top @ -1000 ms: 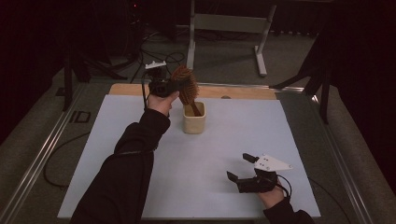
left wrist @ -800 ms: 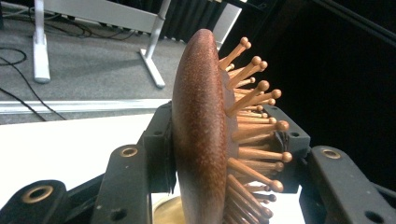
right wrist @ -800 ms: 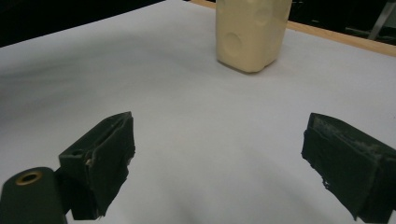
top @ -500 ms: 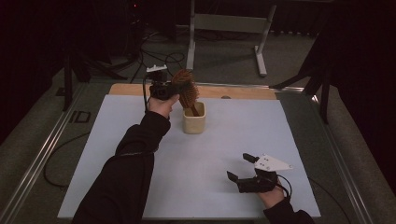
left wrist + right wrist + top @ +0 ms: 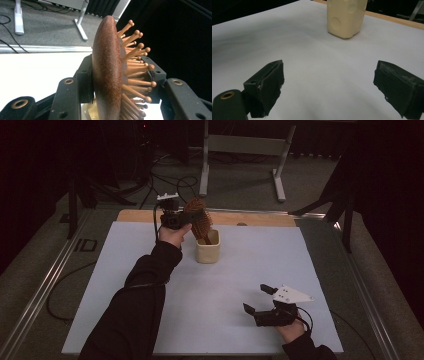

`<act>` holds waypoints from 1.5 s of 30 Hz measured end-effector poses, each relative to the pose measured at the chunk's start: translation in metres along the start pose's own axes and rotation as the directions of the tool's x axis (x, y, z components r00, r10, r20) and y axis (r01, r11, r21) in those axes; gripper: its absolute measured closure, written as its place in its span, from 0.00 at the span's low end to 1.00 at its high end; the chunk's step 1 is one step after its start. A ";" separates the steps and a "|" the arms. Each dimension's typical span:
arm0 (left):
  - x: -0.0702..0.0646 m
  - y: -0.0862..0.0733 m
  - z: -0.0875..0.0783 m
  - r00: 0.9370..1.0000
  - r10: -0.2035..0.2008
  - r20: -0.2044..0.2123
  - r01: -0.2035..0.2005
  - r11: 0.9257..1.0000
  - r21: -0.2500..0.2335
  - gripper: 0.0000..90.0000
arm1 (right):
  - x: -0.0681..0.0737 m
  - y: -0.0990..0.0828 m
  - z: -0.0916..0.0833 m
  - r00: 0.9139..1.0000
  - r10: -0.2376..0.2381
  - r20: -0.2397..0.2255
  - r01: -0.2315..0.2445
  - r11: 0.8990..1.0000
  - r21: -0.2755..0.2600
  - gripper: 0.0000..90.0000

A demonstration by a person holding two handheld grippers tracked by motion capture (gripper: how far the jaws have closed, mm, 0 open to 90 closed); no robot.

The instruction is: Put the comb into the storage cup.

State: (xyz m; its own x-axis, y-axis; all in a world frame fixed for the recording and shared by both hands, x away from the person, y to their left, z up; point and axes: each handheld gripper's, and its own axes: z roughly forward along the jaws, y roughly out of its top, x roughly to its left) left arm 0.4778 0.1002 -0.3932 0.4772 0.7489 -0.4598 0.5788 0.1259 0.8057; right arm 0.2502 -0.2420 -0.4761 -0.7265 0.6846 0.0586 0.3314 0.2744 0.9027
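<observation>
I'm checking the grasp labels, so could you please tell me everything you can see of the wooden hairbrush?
The reddish-brown wooden hairbrush has an oval, speckled back and light wooden pins with rounded tips, standing out to one side. It looks like solid, polished wood. The left claw is shut on its head, one black pad on the back and one among the pins. In the high view it tilts over the cream ceramic cup, its lower end down inside the cup's mouth; whether it touches the cup I cannot tell.

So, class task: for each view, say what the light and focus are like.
High view: dim, the surroundings nearly black, the white mat brightest. Left gripper view: the brush is sharp and well lit, the right side black. Right gripper view: soft shadows on the mat, the cup slightly blurred.
</observation>
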 end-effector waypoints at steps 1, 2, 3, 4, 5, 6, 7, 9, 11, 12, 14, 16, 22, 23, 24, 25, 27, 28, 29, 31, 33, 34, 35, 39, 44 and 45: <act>0.001 -0.001 0.000 1.000 -0.001 0.000 0.001 1.000 0.001 0.59 | 0.000 0.000 0.000 1.000 -0.001 0.000 0.001 1.000 0.001 0.10; 0.002 -0.002 0.001 1.000 -0.006 0.000 0.006 1.000 0.005 0.59 | 0.000 0.000 0.000 1.000 0.000 0.000 0.000 1.000 0.002 0.10; 0.002 -0.003 0.002 1.000 -0.007 0.001 0.007 1.000 0.005 0.59 | 0.000 0.000 0.000 1.000 -0.001 0.000 0.001 1.000 0.001 0.10; 0.002 -0.004 0.002 1.000 -0.008 -0.003 0.008 1.000 0.002 0.58 | 0.000 0.000 0.000 1.000 0.000 0.000 0.000 1.000 0.000 0.10; 0.003 -0.004 0.002 1.000 -0.012 0.000 0.012 1.000 0.001 0.58 | 0.000 0.000 0.000 1.000 -0.001 -0.002 0.001 1.000 0.000 0.10; 0.004 -0.004 0.002 1.000 -0.012 0.003 0.012 1.000 0.000 0.58 | 0.000 0.000 0.000 1.000 -0.001 -0.002 0.001 1.000 0.000 0.10; 0.004 -0.004 0.002 1.000 -0.013 0.004 0.013 1.000 0.001 0.58 | 0.000 0.000 0.000 1.000 -0.001 -0.001 0.001 1.000 0.001 0.10; 0.006 -0.003 0.002 1.000 -0.011 0.010 0.011 1.000 0.004 0.58 | 0.000 0.000 0.000 1.000 0.000 0.001 0.000 1.000 0.002 0.10; 0.007 -0.004 0.002 1.000 -0.011 0.016 0.011 1.000 0.003 0.57 | 0.000 0.000 0.000 1.000 -0.002 0.001 0.002 1.000 0.002 0.10; 0.007 -0.004 0.002 1.000 -0.011 0.019 0.011 1.000 0.001 0.57 | 0.000 0.000 0.000 1.000 -0.003 0.000 0.003 1.000 0.002 0.10; 0.008 -0.004 0.002 1.000 -0.003 0.025 0.003 1.000 -0.001 0.56 | 0.000 0.000 0.001 1.000 0.001 0.001 -0.001 1.000 0.003 0.10; 0.008 -0.004 0.002 1.000 0.003 0.028 -0.003 1.000 0.004 0.55 | 0.000 0.000 0.001 1.000 -0.001 -0.002 0.001 1.000 0.003 0.10; 0.007 -0.002 0.001 1.000 0.016 0.025 -0.017 1.000 0.017 0.48 | 0.000 -0.001 0.001 1.000 0.001 0.000 -0.001 1.000 0.004 0.10; 0.007 -0.002 0.001 1.000 0.018 0.023 -0.019 1.000 0.018 0.46 | 0.000 -0.001 0.001 1.000 0.001 0.000 -0.001 1.000 0.004 0.10; 0.007 -0.001 0.001 1.000 0.019 0.020 -0.020 1.000 0.019 0.44 | 0.000 0.000 0.001 1.000 0.000 0.000 0.000 1.000 0.003 0.10; 0.008 0.000 0.000 1.000 0.017 0.023 -0.018 1.000 0.015 0.44 | 0.000 0.000 0.001 1.000 -0.001 -0.001 0.001 1.000 0.003 0.10; 0.009 0.001 -0.002 1.000 0.019 0.019 -0.019 1.000 0.008 0.39 | 0.000 0.000 0.001 1.000 -0.001 -0.002 0.001 1.000 0.002 0.10; 0.009 0.001 -0.003 0.999 0.024 0.032 -0.025 1.000 0.009 0.36 | 0.000 0.000 0.001 1.000 -0.002 -0.001 0.002 1.000 0.002 0.10; 0.010 0.002 -0.004 0.998 0.032 0.050 -0.032 0.999 0.006 0.31 | 0.000 0.000 0.001 1.000 0.001 0.000 -0.001 1.000 0.003 0.10; 0.010 0.002 -0.007 0.998 0.046 0.046 -0.046 0.999 0.000 0.26 | 0.000 -0.001 0.001 1.000 0.001 0.002 -0.001 1.000 0.004 0.10; 0.011 0.003 -0.008 0.997 0.058 0.052 -0.058 0.998 0.002 0.21 | 0.000 -0.001 0.001 1.000 0.002 0.001 -0.002 1.000 0.003 0.10; 0.011 0.003 -0.009 0.997 0.060 0.052 -0.059 0.998 -0.003 0.18 | 0.000 -0.001 0.001 1.000 0.001 0.002 -0.001 1.000 0.004 0.10; 0.011 0.003 -0.010 0.996 0.066 0.055 -0.065 0.998 -0.006 0.17 | -0.001 -0.001 0.001 1.000 0.003 0.001 -0.003 1.000 0.002 0.10; 0.010 0.003 -0.010 0.993 0.097 0.064 -0.099 0.995 0.013 0.09 | -0.001 -0.001 0.001 1.000 0.008 0.001 -0.008 1.000 0.003 0.10; 0.009 0.003 -0.012 0.990 0.132 0.047 -0.134 0.991 0.027 0.00 | -0.001 -0.001 0.001 1.000 0.010 -0.001 -0.010 1.000 0.004 0.10; 0.008 0.003 -0.013 0.988 0.145 0.044 -0.147 0.989 0.034 0.00 | -0.001 -0.001 0.001 1.000 0.008 -0.002 -0.008 1.000 0.004 0.10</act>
State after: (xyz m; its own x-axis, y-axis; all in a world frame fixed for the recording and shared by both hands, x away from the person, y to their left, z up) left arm 0.4751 0.1151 -0.3901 0.5849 0.7297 -0.3542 0.5250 -0.0076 0.8511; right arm 0.2516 -0.2425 -0.4777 -0.7251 0.6854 0.0670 0.3398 0.2714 0.9005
